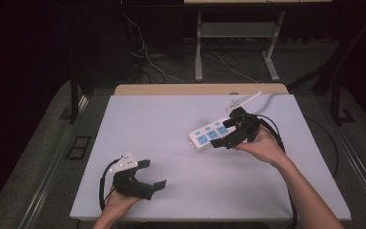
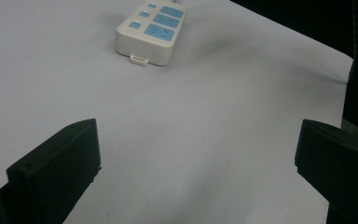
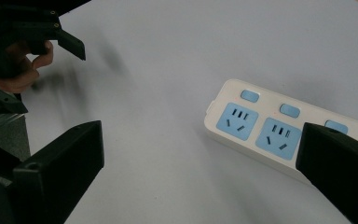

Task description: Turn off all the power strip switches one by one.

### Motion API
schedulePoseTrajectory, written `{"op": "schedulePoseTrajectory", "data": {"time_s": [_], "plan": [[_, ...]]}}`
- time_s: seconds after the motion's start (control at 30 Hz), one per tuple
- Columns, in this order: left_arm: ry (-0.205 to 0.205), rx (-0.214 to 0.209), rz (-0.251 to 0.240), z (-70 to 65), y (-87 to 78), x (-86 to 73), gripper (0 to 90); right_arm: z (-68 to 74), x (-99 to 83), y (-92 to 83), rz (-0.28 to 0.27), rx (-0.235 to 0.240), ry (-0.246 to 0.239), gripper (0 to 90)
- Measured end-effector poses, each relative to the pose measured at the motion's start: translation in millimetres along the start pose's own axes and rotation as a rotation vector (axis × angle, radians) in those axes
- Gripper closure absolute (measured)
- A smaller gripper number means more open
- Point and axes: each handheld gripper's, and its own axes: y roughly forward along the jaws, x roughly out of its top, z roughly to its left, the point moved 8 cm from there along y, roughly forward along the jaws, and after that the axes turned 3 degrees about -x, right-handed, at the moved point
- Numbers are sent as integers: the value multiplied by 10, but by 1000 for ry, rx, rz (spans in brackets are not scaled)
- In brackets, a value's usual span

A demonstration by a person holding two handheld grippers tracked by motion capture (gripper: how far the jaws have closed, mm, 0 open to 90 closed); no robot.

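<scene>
High view puts your right gripper (image 1: 225, 132) over the near end of the power strip (image 1: 208, 135), which lies flat on the table (image 1: 147, 119) right of centre, its cord (image 1: 248, 100) running to the far edge. Right gripper view shows those jaws wide, one over the strip's edge. Your left gripper (image 1: 153, 174) rests near the front left, jaws wide, holding nothing.

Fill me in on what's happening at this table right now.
A person holds a gripper in each hand over a white table. The right gripper hovers open at a white power strip with blue sockets, one jaw above it, nothing grasped. The left gripper sits open near the front edge, away from the strip.
</scene>
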Motion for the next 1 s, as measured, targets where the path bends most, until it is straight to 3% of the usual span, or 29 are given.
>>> {"op": "schedulePoseTrajectory", "data": {"time_s": [0.47, 0.73, 0.77, 0.83, 0.93, 1.0], "plan": [[-1, 3, -2, 6, -8, 1, 0, -22, 196, 233, 46, 1, -28, 6], [-1, 3, 1, 6, -8, -1, 0, -74, 312, 385, 64, -30, -54, 6], [1, 5, 2, 6, -7, -3, 0, -92, 322, 405, 70, -40, -67, 16], [3, 7, 4, 6, -7, -4, 0, -112, 349, 434, 74, -58, -83, 139], [4, 7, 4, 7, -6, -4, 0, -122, 398, 473, 69, -80, -48, 186], [4, 7, 5, 8, -7, -4, 0, -128, 425, 497, 60, -92, -38, 268]]}}
